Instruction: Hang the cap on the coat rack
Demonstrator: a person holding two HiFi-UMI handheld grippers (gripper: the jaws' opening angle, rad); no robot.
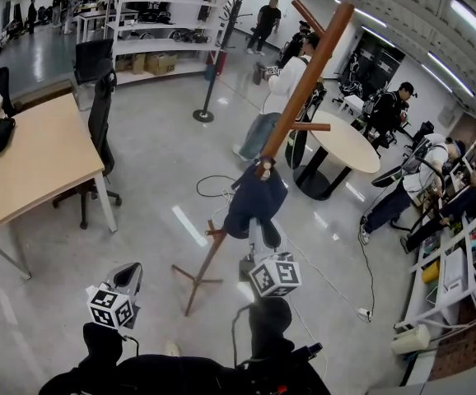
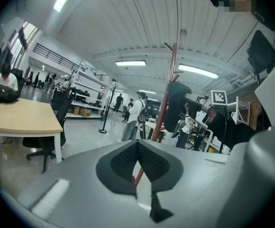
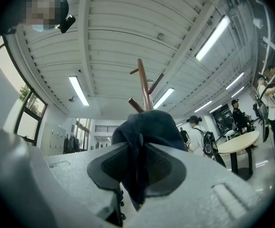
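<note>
A dark navy cap [image 1: 250, 204] hangs on a low peg of the brown wooden coat rack [image 1: 304, 81], whose pole leans up to the right in the head view. My right gripper [image 1: 268, 237] reaches up to the cap's lower edge. In the right gripper view the cap [image 3: 152, 127] drapes over a peg of the rack [image 3: 144, 84], and its fabric fills the gap between the jaws of my right gripper [image 3: 138, 146]. My left gripper [image 1: 127, 276] hangs low to the left of the rack's foot. Its jaws [image 2: 137, 144] are shut and hold nothing, and they point toward the rack [image 2: 168, 94].
A wooden desk [image 1: 32, 155] with a black office chair [image 1: 98, 130] stands at the left. A round table [image 1: 345, 142] is behind the rack, with several people around it. A cable [image 1: 337, 290] runs over the floor. Shelving [image 1: 460, 278] lines the right side.
</note>
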